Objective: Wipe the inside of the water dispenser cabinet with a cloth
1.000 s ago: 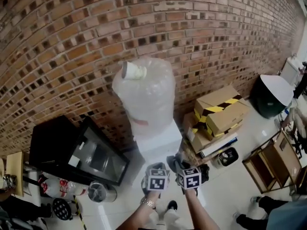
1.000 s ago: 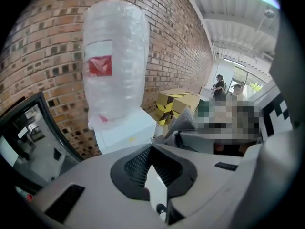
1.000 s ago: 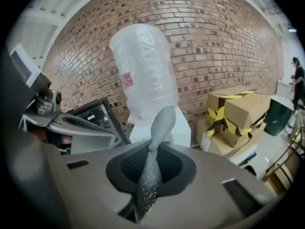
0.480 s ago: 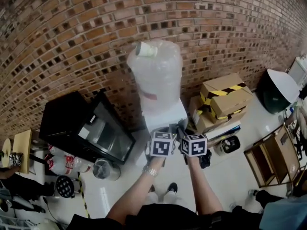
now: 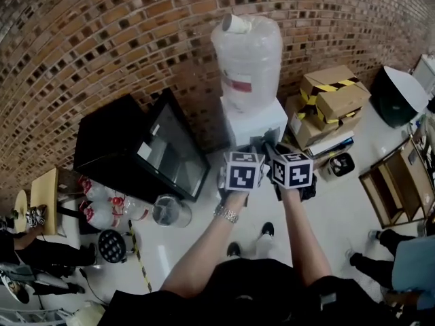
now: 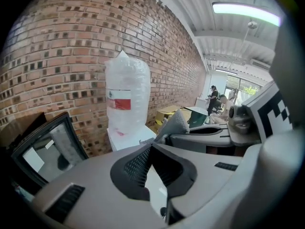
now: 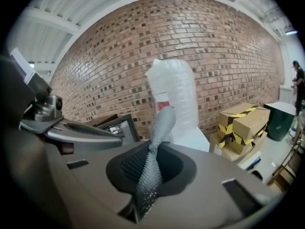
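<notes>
Water dispenser (image 5: 255, 122) backs onto the brick wall (image 5: 102, 39); black glass-door box (image 5: 136, 148) just beside it on the person's left; cardboard boxes (image 5: 333, 97) close on the right; open floor (image 5: 340, 209) only in front. Half a second ago both claws were lower in the head view; now they overlap the dispenser's front edge. Left claw (image 6: 152, 145) together, empty; right claw (image 7: 153, 149) clamped on a grey mesh cloth (image 7: 162, 120), crumpled, standing upright, held just before the dispenser.

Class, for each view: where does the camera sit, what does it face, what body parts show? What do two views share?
Head view: on head, steeply down at bottle; arms, shoes show.
Left gripper view: on left gripper, shut; faces bottle.
Right gripper view: on right gripper, shut on cloth; faces bottle.
Shared: bottle.
</notes>
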### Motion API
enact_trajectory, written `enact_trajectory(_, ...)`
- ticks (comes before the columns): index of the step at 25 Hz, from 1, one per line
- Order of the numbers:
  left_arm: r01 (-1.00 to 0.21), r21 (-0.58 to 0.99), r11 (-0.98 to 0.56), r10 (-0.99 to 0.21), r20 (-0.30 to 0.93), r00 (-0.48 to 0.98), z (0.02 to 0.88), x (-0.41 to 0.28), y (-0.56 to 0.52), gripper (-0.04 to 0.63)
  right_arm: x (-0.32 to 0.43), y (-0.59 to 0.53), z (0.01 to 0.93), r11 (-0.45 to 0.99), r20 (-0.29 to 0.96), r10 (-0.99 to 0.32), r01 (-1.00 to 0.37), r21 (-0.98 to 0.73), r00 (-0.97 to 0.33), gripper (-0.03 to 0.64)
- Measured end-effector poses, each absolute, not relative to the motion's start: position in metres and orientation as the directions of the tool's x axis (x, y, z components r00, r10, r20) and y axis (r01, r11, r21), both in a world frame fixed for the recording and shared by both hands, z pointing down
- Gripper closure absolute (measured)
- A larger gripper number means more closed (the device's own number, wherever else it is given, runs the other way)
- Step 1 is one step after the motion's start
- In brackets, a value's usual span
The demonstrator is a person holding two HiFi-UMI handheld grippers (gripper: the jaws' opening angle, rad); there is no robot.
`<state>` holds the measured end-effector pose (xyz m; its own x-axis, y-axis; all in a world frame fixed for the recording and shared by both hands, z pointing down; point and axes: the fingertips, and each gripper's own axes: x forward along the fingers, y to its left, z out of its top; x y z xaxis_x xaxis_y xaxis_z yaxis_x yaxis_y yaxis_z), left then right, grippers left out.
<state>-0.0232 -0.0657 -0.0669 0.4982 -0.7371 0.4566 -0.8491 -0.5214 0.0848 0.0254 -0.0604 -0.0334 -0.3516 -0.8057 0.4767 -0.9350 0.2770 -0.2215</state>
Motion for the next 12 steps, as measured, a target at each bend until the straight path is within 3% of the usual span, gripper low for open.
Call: enact_trajectory(12, -0.781, 0.119, -0.613, -0.671, 0.444, 0.594, -0.066, -0.038, 0.001, 0.594, 0.002, 0.021, -0.044, 0.203, 0.476, -0.836, -0.960, -0.195, -0.273, 0.586)
